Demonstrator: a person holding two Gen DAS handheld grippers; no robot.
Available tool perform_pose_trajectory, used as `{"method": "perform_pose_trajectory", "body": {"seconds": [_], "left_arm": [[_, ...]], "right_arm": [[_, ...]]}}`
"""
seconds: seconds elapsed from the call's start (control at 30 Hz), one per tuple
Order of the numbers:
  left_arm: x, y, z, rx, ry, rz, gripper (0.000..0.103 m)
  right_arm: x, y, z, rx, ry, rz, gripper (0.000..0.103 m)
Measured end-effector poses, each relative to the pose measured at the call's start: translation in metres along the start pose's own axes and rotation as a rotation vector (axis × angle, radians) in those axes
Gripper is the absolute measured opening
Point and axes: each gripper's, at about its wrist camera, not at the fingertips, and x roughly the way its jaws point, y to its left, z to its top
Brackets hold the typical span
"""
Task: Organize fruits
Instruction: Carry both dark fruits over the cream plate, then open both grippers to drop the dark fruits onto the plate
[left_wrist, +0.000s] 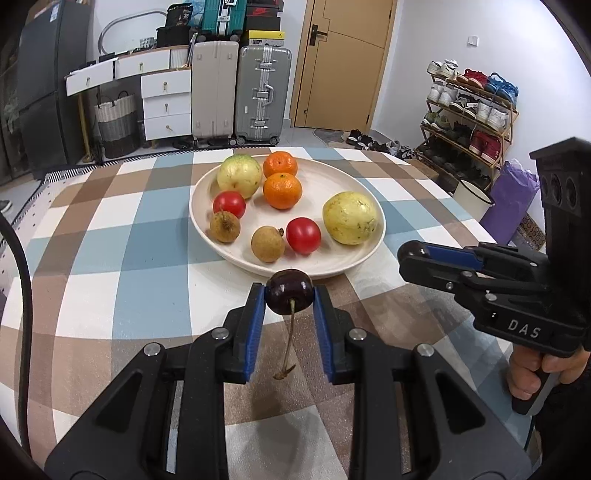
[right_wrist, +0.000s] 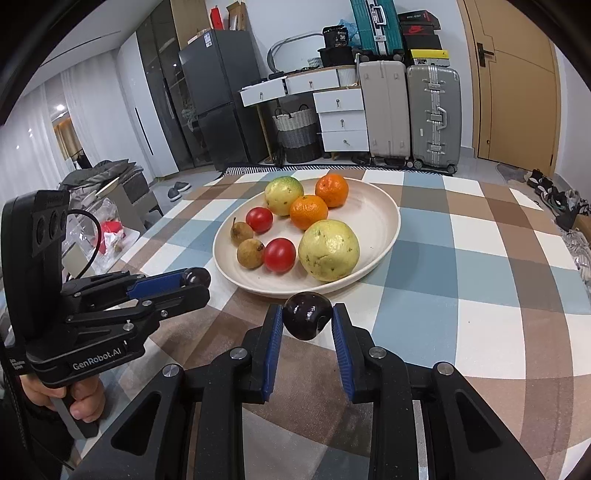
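Note:
My left gripper (left_wrist: 289, 295) is shut on a dark cherry (left_wrist: 289, 297) with its stem hanging down, just in front of the cream plate (left_wrist: 347, 264). My right gripper (right_wrist: 306, 316) is shut on a second dark cherry (right_wrist: 306, 315), also at the plate's near rim (right_wrist: 266, 286). The plate holds two yellow-green guavas (left_wrist: 350, 217), two oranges (left_wrist: 282, 190), two red tomatoes (left_wrist: 303, 235) and two brown longans (left_wrist: 267, 243). The right gripper shows from the side in the left wrist view (left_wrist: 410, 254). The left gripper, with its cherry (right_wrist: 199, 276), shows in the right wrist view (right_wrist: 195, 278).
The plate sits on a checked tablecloth (left_wrist: 129, 258) in blue, brown and white. Beyond the table stand suitcases (left_wrist: 262, 92), white drawers (left_wrist: 166, 103), a shoe rack (left_wrist: 469, 110) at the right, and a door (left_wrist: 343, 62).

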Motion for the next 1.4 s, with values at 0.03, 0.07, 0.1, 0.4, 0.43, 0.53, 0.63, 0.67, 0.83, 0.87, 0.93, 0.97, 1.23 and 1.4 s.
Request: {"method": "perform_pose_trajectory", "body": {"seconds": [0.03,0.07,0.1,0.4,0.43,0.53,0.63,0.67,0.83,0.87,0.93,0.97,1.23,1.4], "left_arm": [[0.0,-0.001,0.001,0.002,0.0,0.003,0.024],[0.001,-0.001,0.001,0.006,-0.002,0.004,0.024],[0.001,-0.003,0.002,0.009,-0.005,0.005,0.024],[0.004,-0.002,0.02,-0.005,-0.035,0.015,0.024],[0.004,-0.002,0.024,-0.006,-0.044,0.016,0.024],[0.006,-0.003,0.033,-0.009,-0.066,0.025,0.024],[0.011,0.0,0.038,-0.025,-0.069,0.025,0.024],[0.012,0.0,0.038,-0.027,-0.07,0.028,0.024],[0.018,0.001,0.036,-0.014,-0.063,0.042,0.024],[0.019,0.0,0.036,-0.014,-0.062,0.043,0.024],[0.02,0.001,0.037,-0.012,-0.066,0.045,0.024],[0.021,0.001,0.037,-0.01,-0.066,0.047,0.024],[0.024,0.007,0.035,-0.035,-0.057,0.011,0.024],[0.018,0.004,0.033,-0.007,-0.06,0.025,0.027]], "right_arm": [[0.0,0.0,0.001,-0.001,-0.004,0.004,0.028],[0.0,0.0,0.001,0.002,-0.009,0.002,0.028],[0.0,0.0,0.002,0.005,-0.011,0.004,0.028],[-0.01,-0.009,0.02,0.055,-0.057,-0.012,0.028],[-0.01,-0.01,0.023,0.057,-0.061,-0.013,0.028],[-0.011,-0.009,0.032,0.053,-0.075,-0.025,0.028],[-0.007,-0.012,0.038,0.069,-0.077,-0.03,0.028],[-0.006,-0.012,0.039,0.074,-0.075,-0.029,0.028],[-0.001,-0.004,0.039,0.065,-0.071,-0.015,0.028],[0.001,-0.003,0.039,0.065,-0.068,-0.013,0.028],[0.004,0.002,0.041,0.056,-0.063,-0.002,0.028],[0.006,0.005,0.041,0.05,-0.061,0.003,0.028],[0.022,0.022,0.047,0.005,-0.031,0.015,0.03],[0.016,0.017,0.044,0.011,-0.045,-0.003,0.041]]}}
